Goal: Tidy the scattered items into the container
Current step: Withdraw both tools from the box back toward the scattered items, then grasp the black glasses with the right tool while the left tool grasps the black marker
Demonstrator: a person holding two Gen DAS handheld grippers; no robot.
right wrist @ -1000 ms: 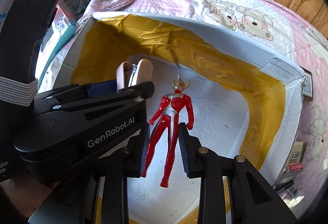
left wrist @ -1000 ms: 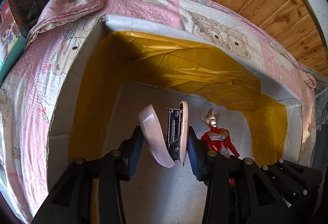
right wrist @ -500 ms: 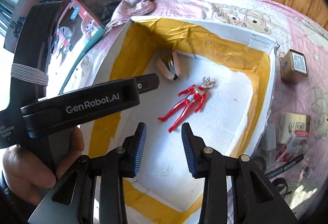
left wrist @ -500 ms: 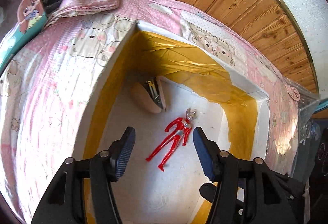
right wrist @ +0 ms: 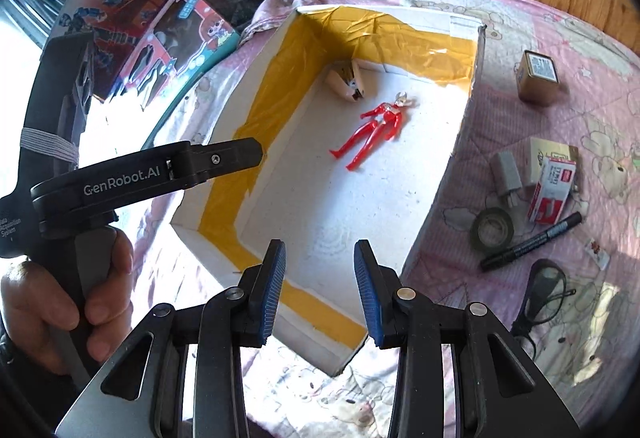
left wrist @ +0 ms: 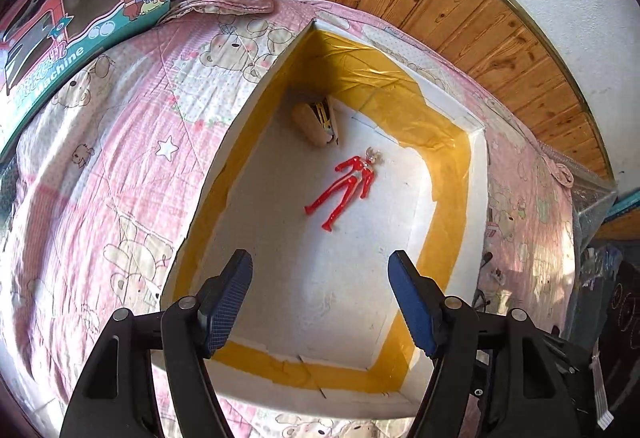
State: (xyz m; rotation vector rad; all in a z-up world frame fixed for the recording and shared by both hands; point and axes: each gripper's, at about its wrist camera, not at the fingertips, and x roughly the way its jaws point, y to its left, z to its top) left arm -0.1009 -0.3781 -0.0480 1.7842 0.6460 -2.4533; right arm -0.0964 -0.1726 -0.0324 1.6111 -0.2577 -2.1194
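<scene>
Both grippers hang empty above a white foam box (right wrist: 466,109) lined with yellow tape: the left gripper (left wrist: 320,302) with its jaws spread wide, the right gripper (right wrist: 320,292) parted more narrowly. A red toy figure (right wrist: 372,131) and a pink stapler (right wrist: 349,81) already lie inside. Still out on the pink quilt (right wrist: 560,318) to the right wait a small brown box (right wrist: 538,77), a staple box (right wrist: 554,189), a tape roll (right wrist: 492,230) and a black marker (right wrist: 532,242); all look light and stiff, the marker probably best pinched mid-barrel, where its round, likely slick body should roll least.

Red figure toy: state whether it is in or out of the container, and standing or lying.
In, lying flat. The red figure toy rests on the white floor of the container, near the stapler.
</scene>
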